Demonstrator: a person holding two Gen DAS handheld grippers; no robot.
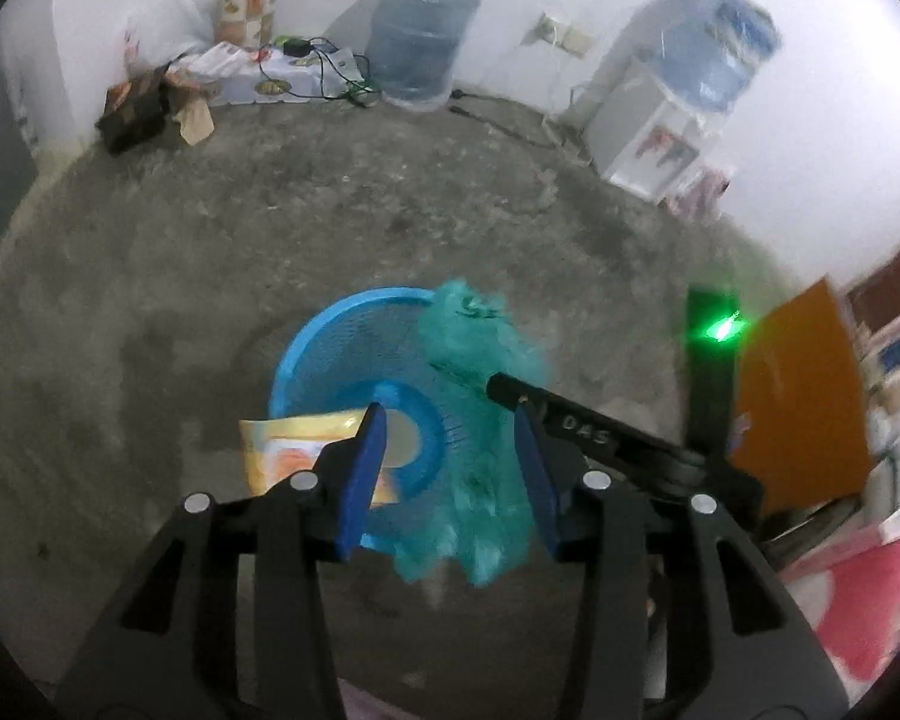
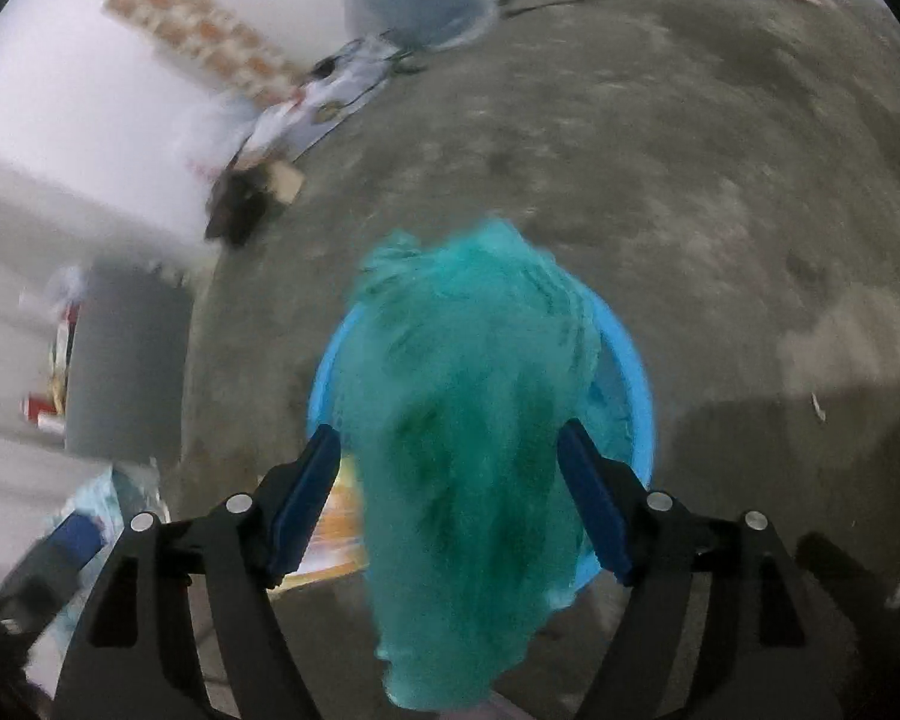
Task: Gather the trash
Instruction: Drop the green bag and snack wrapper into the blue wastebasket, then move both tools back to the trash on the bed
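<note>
A round blue plastic basket [image 1: 306,354] stands on the concrete floor; it also shows in the right wrist view [image 2: 633,384]. A crumpled teal plastic bag [image 1: 480,360] hangs over its right side and fills the middle of the right wrist view [image 2: 462,450]. A yellow-orange snack wrapper [image 1: 288,450] lies at the basket's near left rim, also seen in the right wrist view [image 2: 336,528]. My left gripper [image 1: 447,468] is open above the basket, and the right gripper's black finger reaches in beside the bag. My right gripper [image 2: 450,480] is open with the bag between its jaws, blurred.
A large water bottle [image 1: 420,42], a white box with cables [image 1: 282,75] and a brown carton [image 1: 144,108] stand along the far wall. A water dispenser [image 1: 672,114] is at the right. An orange board [image 1: 804,396] and red cloth [image 1: 864,594] are close on the right.
</note>
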